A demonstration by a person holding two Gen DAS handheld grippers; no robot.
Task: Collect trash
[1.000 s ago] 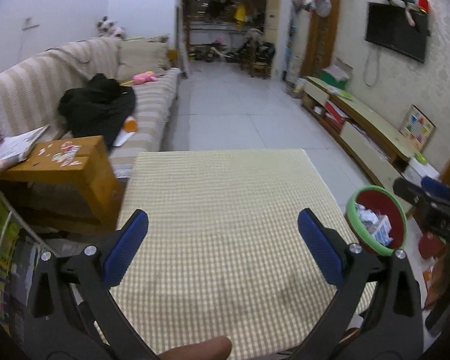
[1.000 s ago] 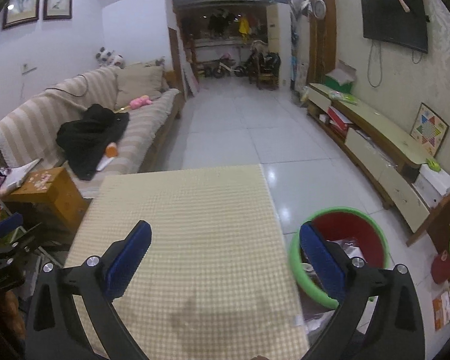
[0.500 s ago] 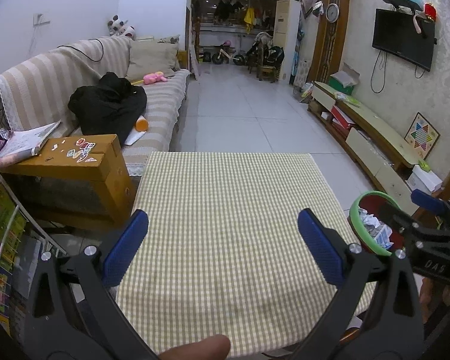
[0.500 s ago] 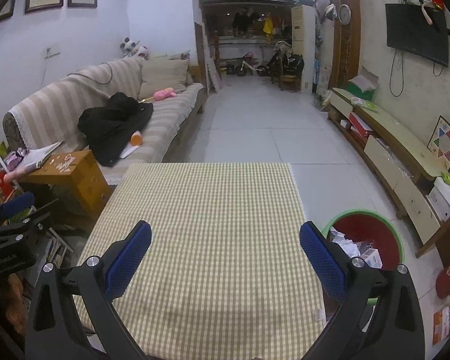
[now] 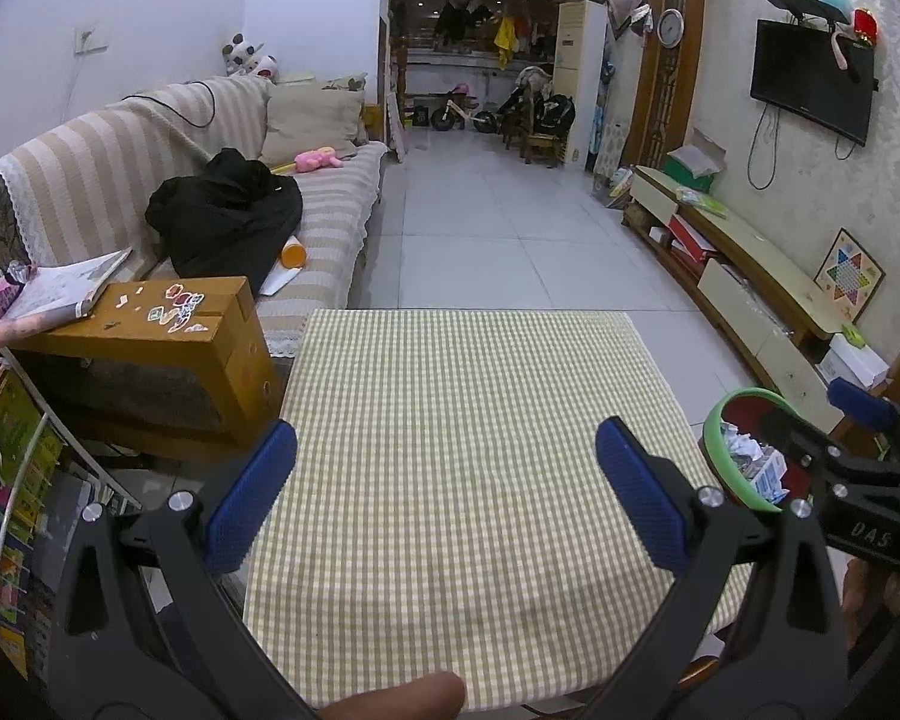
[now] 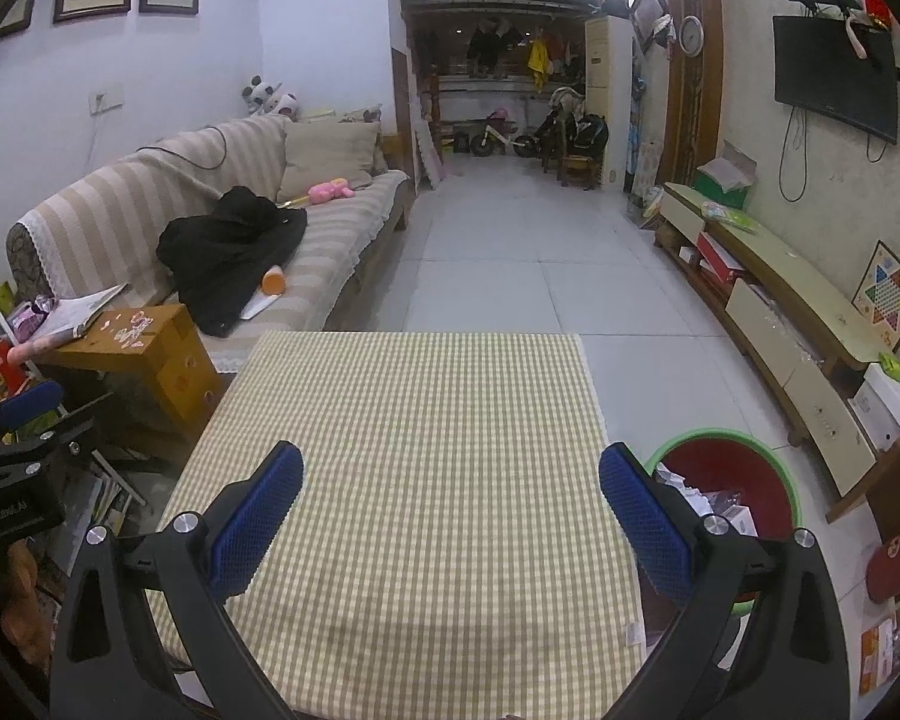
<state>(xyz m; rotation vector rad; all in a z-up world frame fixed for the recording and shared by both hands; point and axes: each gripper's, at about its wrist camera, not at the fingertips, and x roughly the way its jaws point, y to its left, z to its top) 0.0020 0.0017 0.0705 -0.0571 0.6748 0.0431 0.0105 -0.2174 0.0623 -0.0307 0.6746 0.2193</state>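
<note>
A table (image 5: 468, 420) fills the lower centre of both views, covered by a green-and-white checked cloth (image 6: 414, 450) — its top is bare. At lower right, on the pale tiled floor (image 6: 510, 276), stands a red bin (image 6: 744, 468) with a green rim — crumpled paper and cartons inside.

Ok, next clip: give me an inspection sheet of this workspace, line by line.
Surface: table under a beige checked cloth, nothing lying on it.
Job's things: green-rimmed red bin on the floor beside the table's right edge, holding crumpled paper and small cartons.
Clutter: sticker-covered wooden box with an open booklet, black clothing pile on the striped sofa.
Grippers: left claw and right claw both open, holding nothing, above the near end of the table.
Cables: dark cord draped over the sofa back, wires hanging below the wall television.
Surroundings: tiled floor, low cabinet along the right wall.
</note>
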